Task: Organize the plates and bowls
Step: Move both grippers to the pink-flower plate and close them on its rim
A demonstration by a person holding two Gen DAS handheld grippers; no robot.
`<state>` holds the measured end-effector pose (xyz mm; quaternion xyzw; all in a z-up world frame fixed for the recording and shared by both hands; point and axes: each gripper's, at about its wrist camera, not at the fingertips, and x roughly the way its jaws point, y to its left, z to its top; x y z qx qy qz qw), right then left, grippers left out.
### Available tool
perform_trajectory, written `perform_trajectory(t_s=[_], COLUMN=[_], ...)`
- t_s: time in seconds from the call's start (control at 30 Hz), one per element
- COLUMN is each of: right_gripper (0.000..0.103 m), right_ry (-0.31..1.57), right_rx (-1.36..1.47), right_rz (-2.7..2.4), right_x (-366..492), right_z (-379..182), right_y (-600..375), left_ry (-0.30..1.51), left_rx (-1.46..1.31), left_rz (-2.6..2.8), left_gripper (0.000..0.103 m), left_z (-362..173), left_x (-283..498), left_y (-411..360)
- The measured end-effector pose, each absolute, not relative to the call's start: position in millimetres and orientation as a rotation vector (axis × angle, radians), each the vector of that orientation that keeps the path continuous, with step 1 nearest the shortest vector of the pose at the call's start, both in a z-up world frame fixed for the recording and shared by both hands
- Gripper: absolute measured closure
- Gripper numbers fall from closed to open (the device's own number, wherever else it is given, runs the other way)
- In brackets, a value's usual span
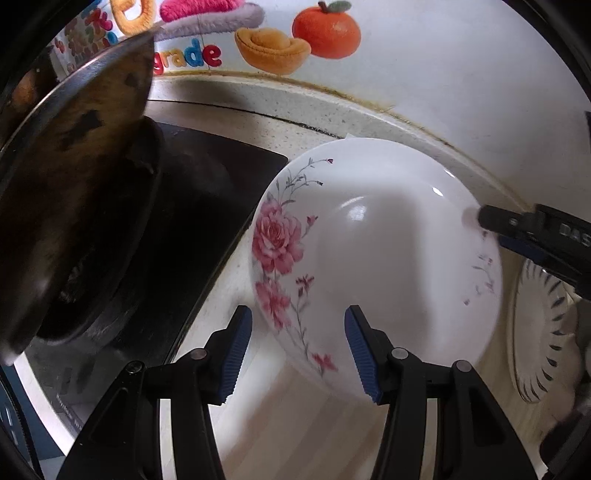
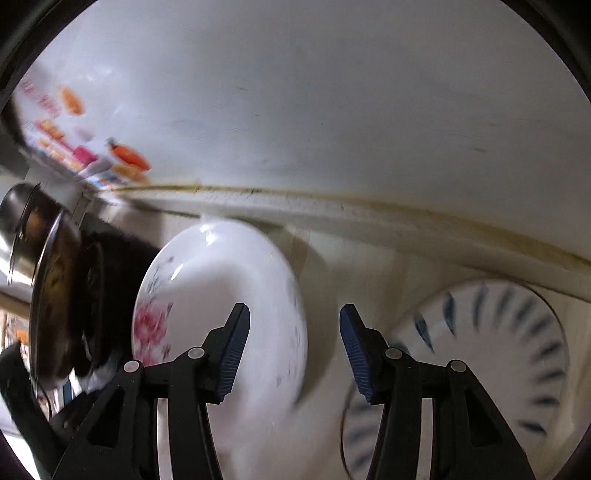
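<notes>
Spreading wide in the left wrist view, the left gripper (image 1: 298, 349) holds nothing; its right blue pad overlaps the near rim of the rose-patterned plate (image 1: 369, 266), while the left pad stands clear over the pale countertop (image 1: 236, 424). That plate lies just ahead of the claw and slightly to its right. Only this view shows the right gripper (image 1: 480, 218) reaching in from the right, its tip at the plate's far-right rim; whether it touches cannot be told. Beyond that tip, a white plate with dark blue dashes (image 1: 539, 332) rests on the counter. To the claw's left sit a dark wok (image 1: 74, 206) and the black stove (image 1: 207, 192); farthest off, wall stickers (image 1: 295, 33) show an orange fruit.

Seen from the right wrist, blurred, that gripper (image 2: 294, 349) is also released and empty. The rose plate (image 2: 221, 295) sits ahead and left of its fingers, the dashed plate (image 2: 498, 350) ahead and right, the wall (image 2: 332, 92) behind.
</notes>
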<state>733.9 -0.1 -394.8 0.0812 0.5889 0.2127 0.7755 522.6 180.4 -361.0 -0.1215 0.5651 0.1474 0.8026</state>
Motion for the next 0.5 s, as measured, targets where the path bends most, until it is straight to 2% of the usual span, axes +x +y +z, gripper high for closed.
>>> perform_trajectory(t_s=[0.07, 0.1, 0.13, 0.17, 0.3, 0.5], right_gripper=[0.057, 0.063, 0.072, 0.077, 0.079, 0.083], right_ry=[1.277, 1.285, 1.289, 1.292, 1.252, 1.248], right_rx=[0.178, 0.199, 0.226, 0.252, 0.291, 0.305], right_rz=[0.457, 0.463, 0.472, 0.476, 0.482, 0.497], right_x=[741, 746, 749, 752, 754, 745], right_z=[-407, -413, -419, -423, -427, -424], right_y=[7, 9, 10, 12, 11, 1], left_ry=[1.208, 1.206, 1.202, 1.196, 1.177, 1.183], left_rx=[-0.252, -0.244, -0.228, -0.215, -0.214, -0.23], left_rz=[0.327, 0.333, 0.343, 0.351, 0.341, 0.319], left_gripper=[0.053, 0.056, 0.06, 0.066, 0.075, 0.076], left_z=[-365, -367, -368, -369, -369, -369], left_x=[529, 531, 533, 534, 531, 530], left_y=[182, 182, 183, 184, 191, 192])
